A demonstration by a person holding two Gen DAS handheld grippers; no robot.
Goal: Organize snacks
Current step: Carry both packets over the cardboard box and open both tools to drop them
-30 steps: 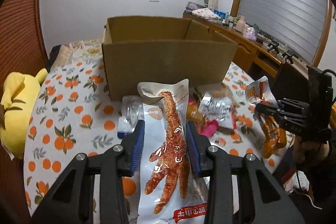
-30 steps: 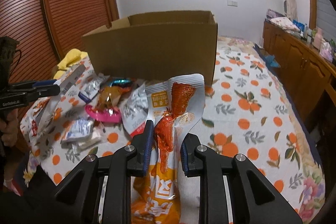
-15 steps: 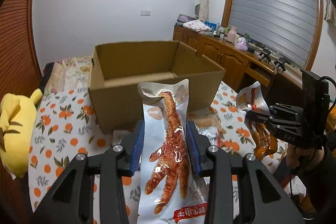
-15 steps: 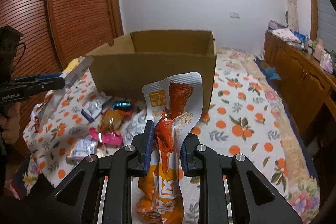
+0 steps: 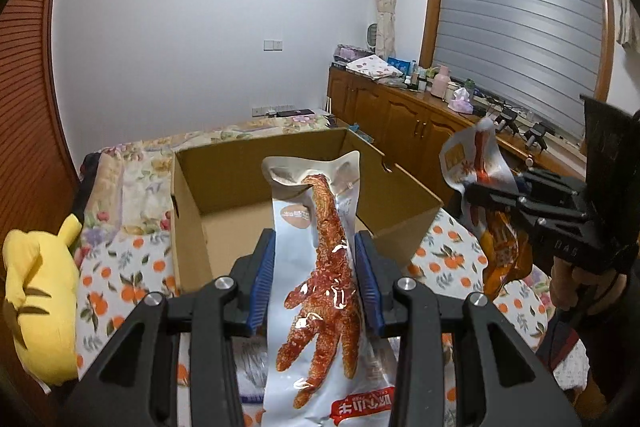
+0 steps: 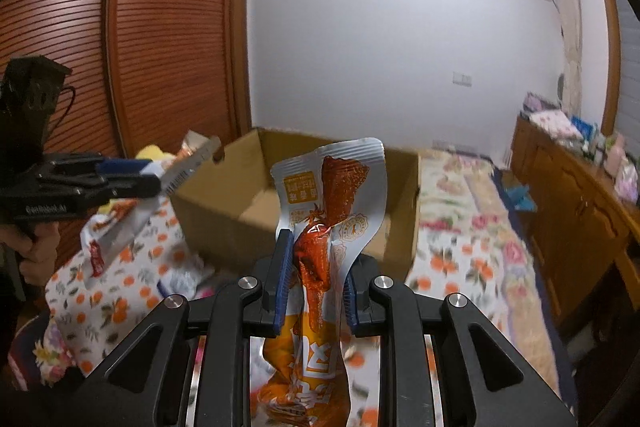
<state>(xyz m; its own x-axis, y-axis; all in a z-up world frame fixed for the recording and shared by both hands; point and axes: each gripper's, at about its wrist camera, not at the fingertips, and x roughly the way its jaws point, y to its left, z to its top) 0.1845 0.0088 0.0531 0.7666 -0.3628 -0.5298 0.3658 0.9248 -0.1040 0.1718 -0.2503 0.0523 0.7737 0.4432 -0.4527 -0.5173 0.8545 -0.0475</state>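
Note:
My left gripper [image 5: 315,277] is shut on a silver packet with a red chicken foot [image 5: 320,267], held upright in front of the open cardboard box [image 5: 224,183]. My right gripper [image 6: 313,277] is shut on a silver and orange chicken snack packet [image 6: 332,203], also upright before the box [image 6: 248,203]. Both packets hang above the table with the orange-print cloth [image 5: 112,283]. Seen from the left wrist, the right gripper [image 5: 480,193] stands right of the box with its packet [image 5: 476,163]. The right wrist view has the left gripper [image 6: 160,179] left of the box.
A yellow plush toy [image 5: 36,291] lies at the table's left edge. Loose snack packets [image 6: 180,275] lie on the cloth before the box. A wooden sideboard [image 5: 404,111] with clutter runs along the right wall, and a slatted wardrobe [image 6: 132,39] stands at the left.
Both grippers have risen with their packets, so the box's inside now shows from above. The loose snacks on the table have dropped out of the left wrist view.

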